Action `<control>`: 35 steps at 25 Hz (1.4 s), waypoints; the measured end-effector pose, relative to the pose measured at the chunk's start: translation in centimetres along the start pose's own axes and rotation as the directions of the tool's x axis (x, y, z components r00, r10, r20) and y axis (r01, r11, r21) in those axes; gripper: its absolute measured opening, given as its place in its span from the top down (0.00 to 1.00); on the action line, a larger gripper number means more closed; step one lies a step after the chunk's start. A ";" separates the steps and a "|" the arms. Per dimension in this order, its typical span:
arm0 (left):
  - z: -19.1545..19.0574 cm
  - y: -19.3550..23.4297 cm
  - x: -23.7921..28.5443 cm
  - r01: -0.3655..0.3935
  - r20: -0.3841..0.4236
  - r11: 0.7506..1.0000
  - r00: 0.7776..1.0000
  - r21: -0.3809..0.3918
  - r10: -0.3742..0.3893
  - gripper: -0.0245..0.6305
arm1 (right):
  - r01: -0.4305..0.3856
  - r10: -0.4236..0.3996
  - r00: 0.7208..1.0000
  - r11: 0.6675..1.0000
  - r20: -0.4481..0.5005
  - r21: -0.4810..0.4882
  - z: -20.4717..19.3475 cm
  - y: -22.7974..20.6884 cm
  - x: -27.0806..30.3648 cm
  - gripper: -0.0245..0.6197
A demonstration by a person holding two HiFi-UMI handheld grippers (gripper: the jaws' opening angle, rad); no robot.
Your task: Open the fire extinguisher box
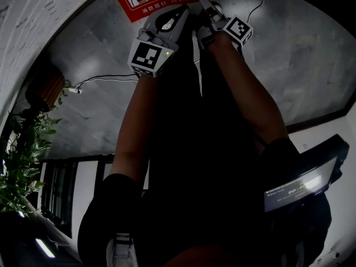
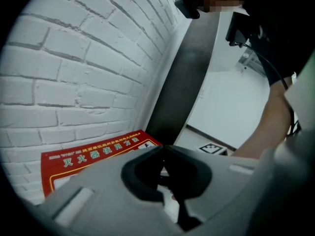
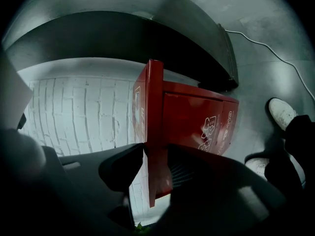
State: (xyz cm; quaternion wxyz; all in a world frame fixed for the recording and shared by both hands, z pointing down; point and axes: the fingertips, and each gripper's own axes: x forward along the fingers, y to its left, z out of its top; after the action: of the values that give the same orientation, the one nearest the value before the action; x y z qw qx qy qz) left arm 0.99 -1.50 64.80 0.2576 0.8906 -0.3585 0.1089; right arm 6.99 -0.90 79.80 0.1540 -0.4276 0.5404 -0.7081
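- Where grey floor meets white brick wall, the red fire extinguisher box sits, at the head view's top edge.
- Lid shows edge-on, raised clear of the box body; opening looks well under way, with the swing probably still to finish.
- Right claw is clenched on the lid's free edge.
- Left claw is closed tip to tip near the lid, nothing seen in it.

Your left forearm and right forearm extend side by side from the lower frame to the top centre of the head view. Your left gripper has its jaw tips pressed together. Your right gripper has its jaws clamped on the edge of the red lid.
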 end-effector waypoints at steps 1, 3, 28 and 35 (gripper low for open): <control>0.1 0.1 -0.1 -0.001 0.002 1.000 1.000 0.000 0.001 0.96 | -0.001 0.001 1.000 1.000 -0.002 0.000 0.0 0.0 0.1 0.72; 0.2 0.4 -0.2 -0.003 0.004 1.000 1.000 0.000 0.003 0.96 | 0.012 -0.012 1.000 1.000 -0.002 0.011 -0.2 0.2 0.1 0.75; 5.6 0.9 -1.8 -0.014 0.084 0.999 0.996 0.052 0.010 0.96 | -0.246 0.246 0.969 0.966 -0.018 -0.076 1.1 13.3 -0.4 0.83; 7.5 1.3 -1.8 -0.023 0.063 0.998 0.998 0.055 0.020 0.96 | -0.310 0.311 0.951 0.948 0.000 -0.072 1.9 16.1 -0.1 0.84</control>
State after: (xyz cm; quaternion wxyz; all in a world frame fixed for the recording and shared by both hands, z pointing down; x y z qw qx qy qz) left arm -1.17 -5.33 58.27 0.2201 0.8966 -0.3728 0.0936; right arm 4.53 -7.98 65.42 0.2511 -0.3465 0.6248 -0.6531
